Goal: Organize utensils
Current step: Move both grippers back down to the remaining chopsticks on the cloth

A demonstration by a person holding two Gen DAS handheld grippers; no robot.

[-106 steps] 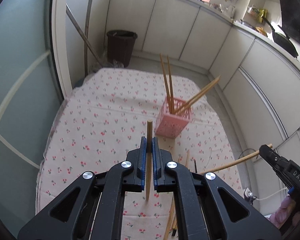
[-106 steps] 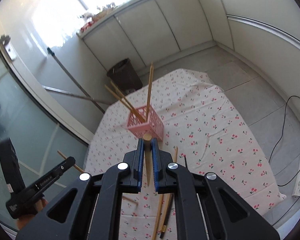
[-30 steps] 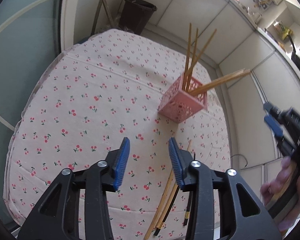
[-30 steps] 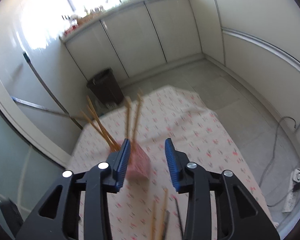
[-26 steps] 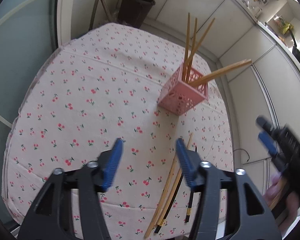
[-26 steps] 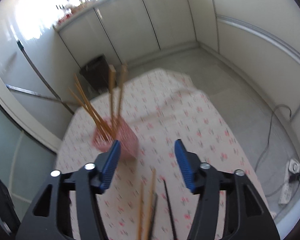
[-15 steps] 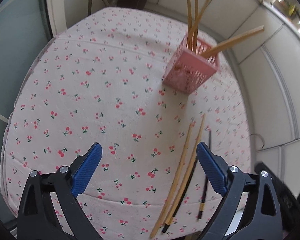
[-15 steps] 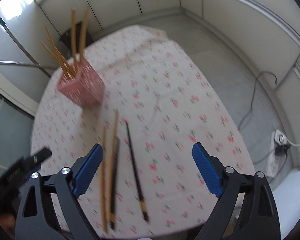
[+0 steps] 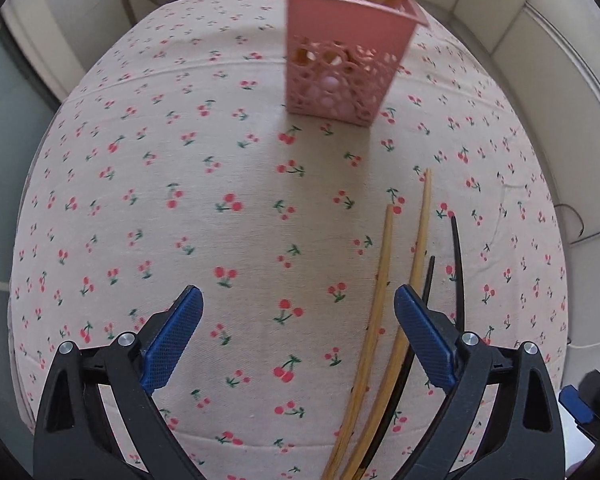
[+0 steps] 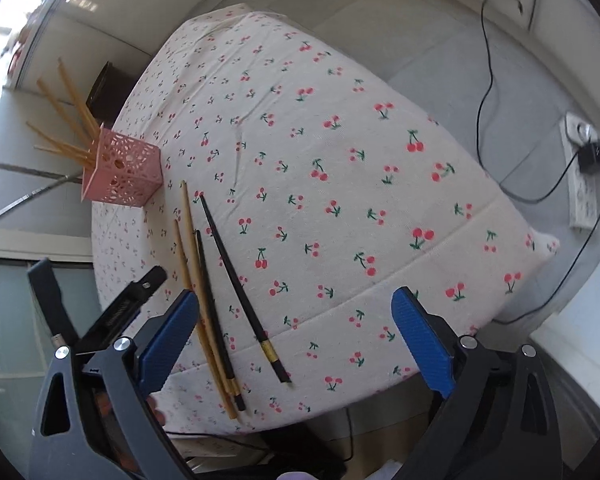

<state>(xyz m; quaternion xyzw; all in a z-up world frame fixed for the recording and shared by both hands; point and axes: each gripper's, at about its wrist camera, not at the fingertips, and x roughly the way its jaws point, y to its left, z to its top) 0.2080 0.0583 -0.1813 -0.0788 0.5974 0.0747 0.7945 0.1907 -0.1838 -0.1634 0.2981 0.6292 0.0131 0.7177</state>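
Left wrist view: the left gripper (image 9: 296,336) hangs over a cherry-print tablecloth (image 9: 160,184), its jaws having just opened wide with nothing clamped — two bamboo chopsticks (image 9: 380,292) and two black chopsticks (image 9: 456,256) lie loose near its right finger, below the pink lattice basket (image 9: 340,60) holding more bamboo sticks. Right wrist view: the right gripper (image 10: 296,336) has likewise just opened and holds nothing, above the cloth's front edge — no readable writing shows. Pale cabinets, a tiled floor and a white power strip (image 10: 584,176) surround the table.
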